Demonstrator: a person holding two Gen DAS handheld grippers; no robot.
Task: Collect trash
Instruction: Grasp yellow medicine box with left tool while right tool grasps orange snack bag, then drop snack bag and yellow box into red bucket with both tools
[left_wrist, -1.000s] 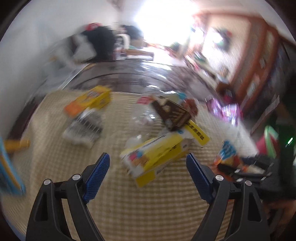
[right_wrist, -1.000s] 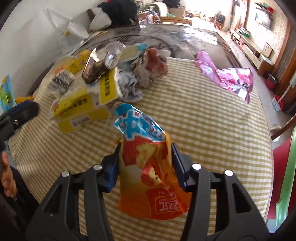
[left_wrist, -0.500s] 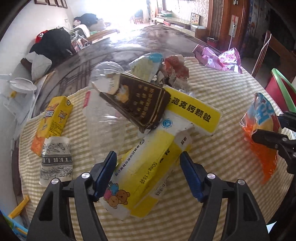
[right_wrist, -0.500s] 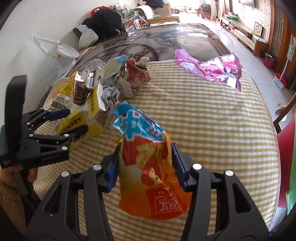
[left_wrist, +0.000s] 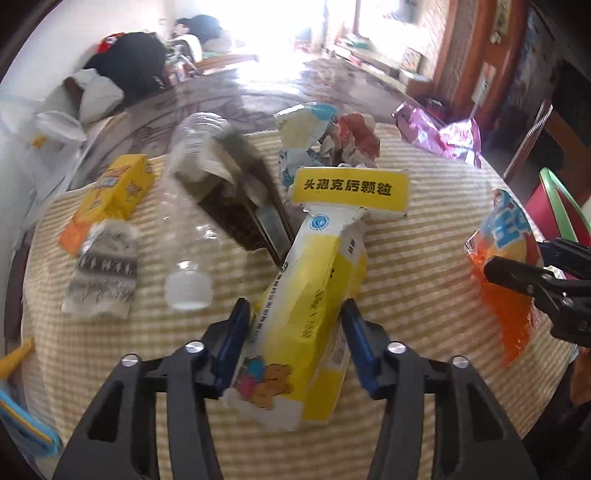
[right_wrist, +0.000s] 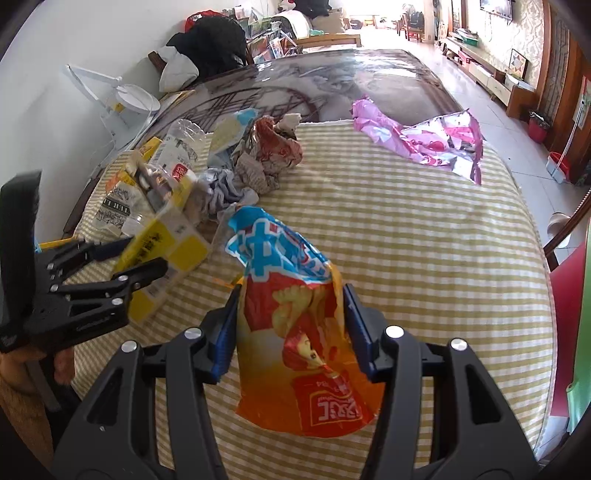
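Observation:
My left gripper (left_wrist: 295, 332) is shut on a torn yellow and white medicine box (left_wrist: 306, 306) and holds it tilted over the checked tablecloth (left_wrist: 424, 266); it also shows in the right wrist view (right_wrist: 162, 247). My right gripper (right_wrist: 290, 325) is shut on an orange and blue snack bag (right_wrist: 295, 332), held above the cloth; the bag also shows at the right of the left wrist view (left_wrist: 506, 266). A clear plastic bottle (left_wrist: 188, 229), a dark brown box (left_wrist: 243, 218), a yellow carton (left_wrist: 114, 192), a grey wrapper (left_wrist: 103, 269) and crumpled wrappers (left_wrist: 340, 144) lie on the cloth.
A pink foil bag (right_wrist: 428, 144) lies at the far right of the cloth. A dark glossy tabletop (right_wrist: 332, 81) extends beyond. A white desk lamp (right_wrist: 122, 99) stands at the left. A red and green chair (left_wrist: 554, 206) is off the right edge.
My left gripper has closed on the yellow box and lifted it. The bottle and brown box have slid off it onto the cloth. My right gripper still holds the snack bag.

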